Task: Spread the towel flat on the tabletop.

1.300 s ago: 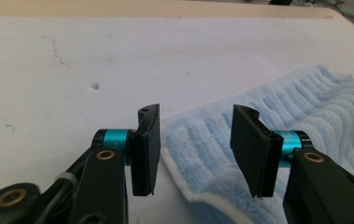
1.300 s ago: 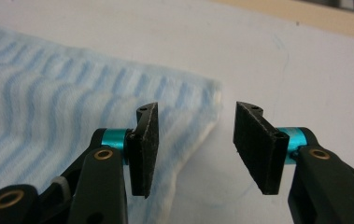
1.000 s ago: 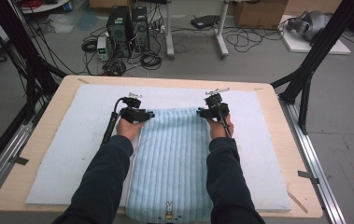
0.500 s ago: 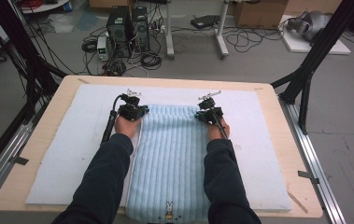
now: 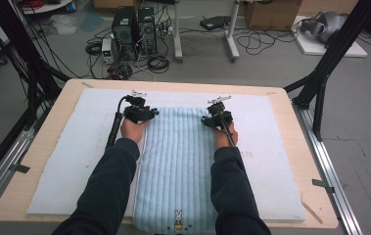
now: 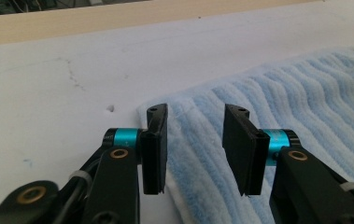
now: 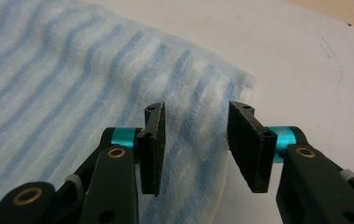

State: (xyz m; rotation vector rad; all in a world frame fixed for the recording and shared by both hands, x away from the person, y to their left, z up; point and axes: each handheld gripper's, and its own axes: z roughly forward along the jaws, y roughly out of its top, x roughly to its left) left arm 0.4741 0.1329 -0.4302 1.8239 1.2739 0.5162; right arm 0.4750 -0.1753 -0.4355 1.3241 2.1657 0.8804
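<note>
A light blue striped towel (image 5: 180, 166) lies on the white mat (image 5: 65, 161) covering the wooden table (image 5: 41, 132), its near edge hanging over the table's front. The left gripper (image 5: 146, 113) and right gripper (image 5: 211, 120) sit at its far corners, jaws just reopened and standing apart over the cloth, clamping nothing. A small rabbit picture (image 5: 177, 219) marks the near hem; no writing is legible. Computers (image 5: 134, 32) and cables (image 5: 251, 41) crowd the floor beyond

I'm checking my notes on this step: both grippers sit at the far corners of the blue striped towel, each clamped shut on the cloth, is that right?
Not quite. The left gripper and right gripper are at the far corners of the blue striped towel, but their jaws have just been opening and now stand apart, with the cloth lying beneath the gap, not pinched. Both gripper views show this.
</note>
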